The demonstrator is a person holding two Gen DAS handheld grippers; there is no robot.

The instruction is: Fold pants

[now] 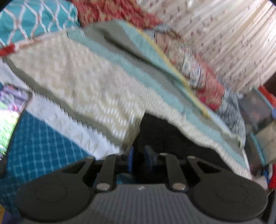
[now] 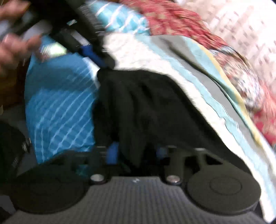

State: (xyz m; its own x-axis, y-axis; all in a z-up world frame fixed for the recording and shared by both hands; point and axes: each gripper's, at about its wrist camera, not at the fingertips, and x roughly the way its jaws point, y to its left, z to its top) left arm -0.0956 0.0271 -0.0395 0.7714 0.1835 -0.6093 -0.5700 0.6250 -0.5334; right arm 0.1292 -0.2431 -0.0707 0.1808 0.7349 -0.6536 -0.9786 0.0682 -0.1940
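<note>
Right under my lens sit the blue pads of my left gripper [image 1: 138, 157], drawn close together with only a thin slot between them, and dark cloth hangs just beyond their tips; the right wrist view shows this same gripper reaching in from the upper left and pinching a corner of the black pants [image 2: 146, 106], so I take it as clamped on the fabric. My right gripper [image 2: 136, 153] has its jaws standing apart with a bunch of the pants lying between the blue pads [image 2: 113, 153] — whether they press the cloth or just straddle it I cannot tell through the blur. Between the two grippers the pants hang in gathered pleats, bunched and not laid flat, and no clean crease or stacked layer shows anywhere. Beyond them the bed spreads out: a cream textured blanket [image 1: 77, 77], a pale teal quilt edge [image 1: 138, 69], and a blue grid-patterned sheet [image 1: 38, 146] to the left, with a red patterned cover [image 1: 117, 12] at the far end. A hand [image 2: 12, 44] shows at the top left of the right wrist view, holding the left tool. I judge the folding is at an early stage — the garment is picked up at one edge, yet it must be spread or aligned, folded over, and set down neatly on the bed
</note>
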